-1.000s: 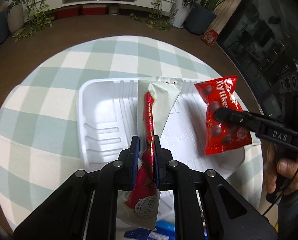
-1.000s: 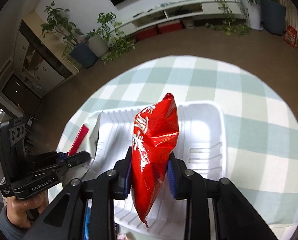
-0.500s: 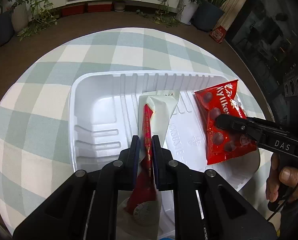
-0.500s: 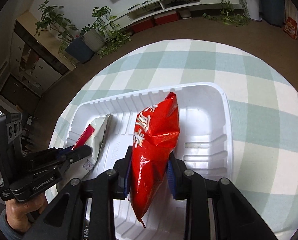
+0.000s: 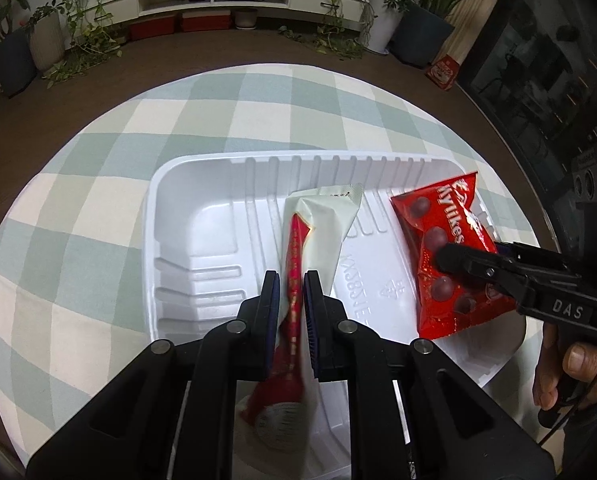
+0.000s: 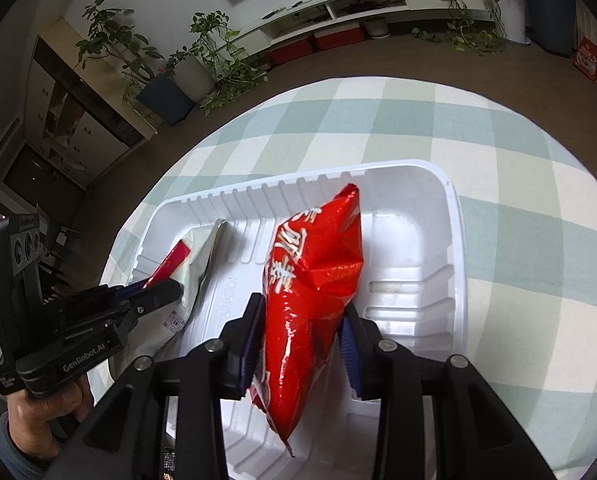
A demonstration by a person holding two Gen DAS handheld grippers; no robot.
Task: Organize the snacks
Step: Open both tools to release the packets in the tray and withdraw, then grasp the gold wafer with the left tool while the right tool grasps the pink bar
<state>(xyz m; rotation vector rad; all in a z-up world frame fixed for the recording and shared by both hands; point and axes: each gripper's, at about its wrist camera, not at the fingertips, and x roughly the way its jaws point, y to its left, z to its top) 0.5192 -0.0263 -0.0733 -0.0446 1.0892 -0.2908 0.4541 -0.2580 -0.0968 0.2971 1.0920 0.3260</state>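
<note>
Pinching the light, crinkly white-and-red foil snack packet (image 5: 322,224) mid-length, left tongs (image 5: 291,284) grip tight; right tongs (image 6: 302,320), jaws just widened, flank the slippery puffed red snack bag (image 6: 314,280), tray's (image 6: 456,240) 6 o'clock.

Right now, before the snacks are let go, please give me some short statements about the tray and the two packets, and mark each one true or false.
1. The left gripper is shut on the white packet with a red stripe. True.
2. The red snack bag lies on the checked tablecloth, outside the tray. False: it is over the white tray, between the fingers of the right gripper.
3. The right gripper's jaws have just been opening, with the red snack bag between them. True.
4. The white tray is split into many small compartments full of snacks. False: it shows one open ribbed basin, mostly bare.
5. The tablecloth is plain blue. False: it is checked in pale green and white.
</note>
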